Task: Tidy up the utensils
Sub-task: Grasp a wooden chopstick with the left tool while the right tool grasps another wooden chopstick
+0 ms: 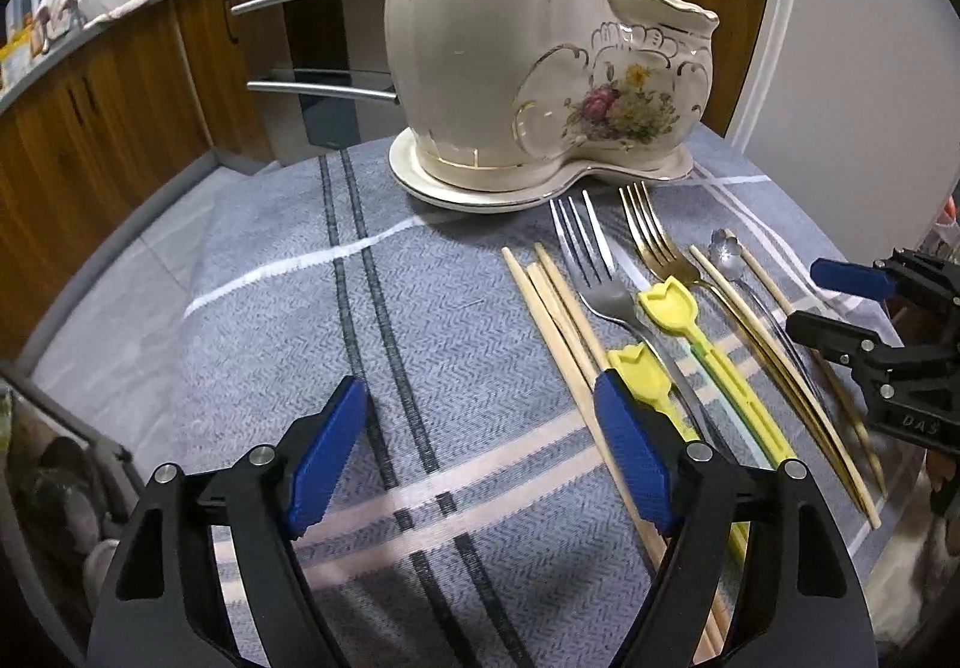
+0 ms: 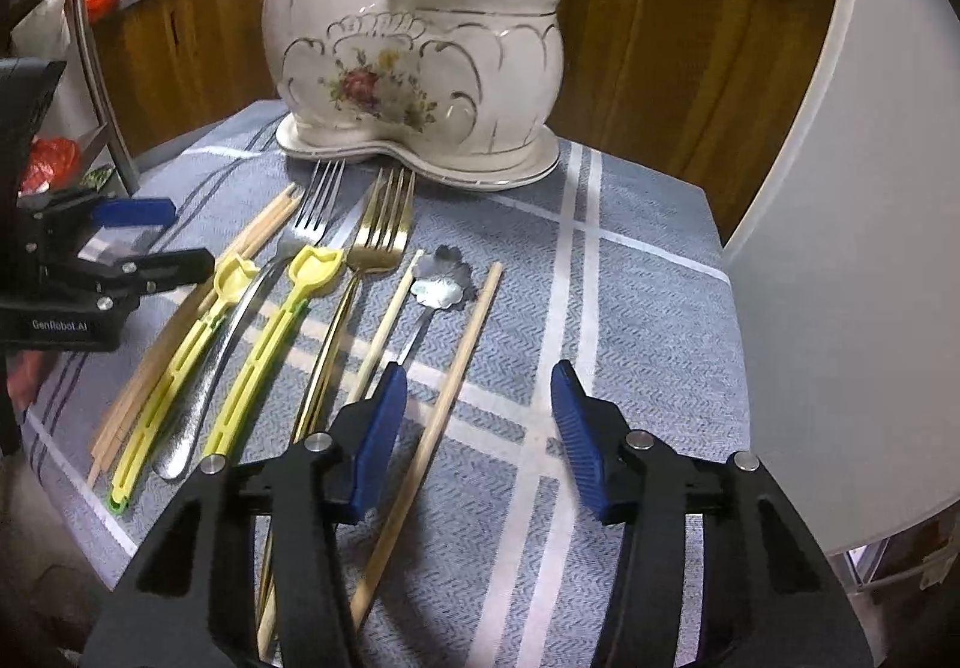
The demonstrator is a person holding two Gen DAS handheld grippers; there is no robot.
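Right wrist: gold fork (image 2: 378,242), yellow tulip utensils (image 2: 270,344); both grippers' fingers apart, empty.

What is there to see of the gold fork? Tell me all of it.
The gold fork is shiny, gold-coloured metal with four tines and a long, thin handle. It lies flat on the blue checked cloth, tines toward the ceramic holder but short of its base. It lies between a yellow plastic utensil and a wooden chopstick. Neither gripper touches it; its handle end is hidden.
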